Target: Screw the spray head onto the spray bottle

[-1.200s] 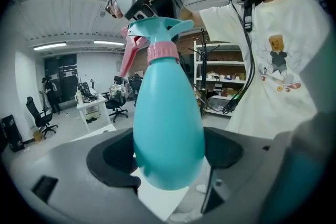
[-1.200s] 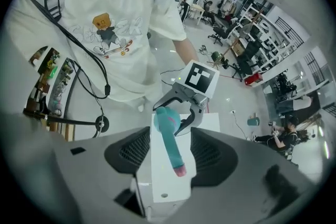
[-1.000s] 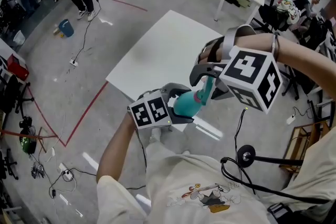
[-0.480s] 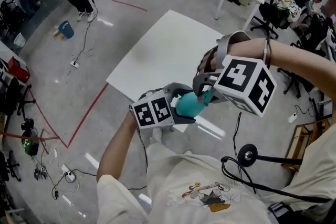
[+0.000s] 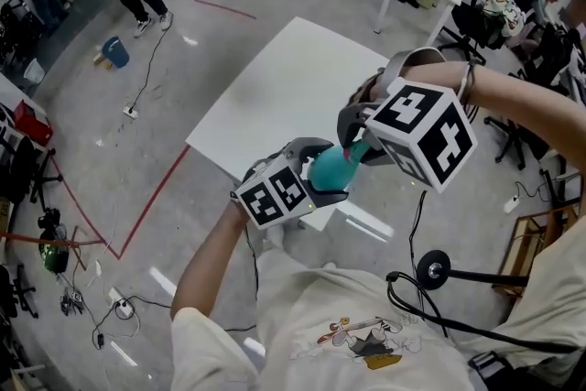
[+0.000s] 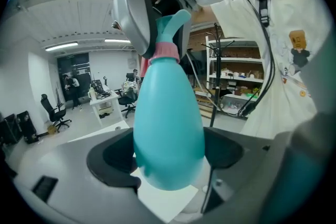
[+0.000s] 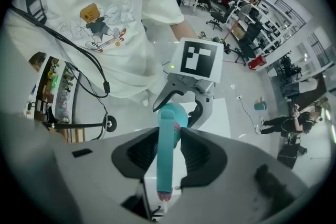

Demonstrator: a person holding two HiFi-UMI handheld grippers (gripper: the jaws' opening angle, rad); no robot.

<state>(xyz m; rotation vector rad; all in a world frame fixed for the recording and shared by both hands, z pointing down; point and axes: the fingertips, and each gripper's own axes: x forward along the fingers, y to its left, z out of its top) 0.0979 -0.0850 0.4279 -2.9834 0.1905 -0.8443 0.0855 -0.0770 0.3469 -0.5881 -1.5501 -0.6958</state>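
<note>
Two claws were clamped: my left gripper (image 6: 168, 157) on the bottle (image 6: 168, 113) in mid-air, my right gripper (image 7: 168, 150), jaws just closing, round the head (image 7: 166, 181) on its neck. Mid-screwing, I judged; next, twist the head, bottle steady.

Your right tool (image 7: 169, 140) has just been closing its jaws, and the pads now press on the teal spray head (image 7: 166, 162), which runs lengthwise between them. Just beyond the spray head sits the teal spray bottle (image 7: 177, 112) with its pink collar, clasped on either side by the jaws of your left tool (image 7: 182, 104), whose marker cube (image 7: 199, 59) stands above them. Behind the spray head lies the white bench (image 7: 218, 113), and further beyond it your white printed T-shirt (image 7: 110, 23) fills the view.
</note>
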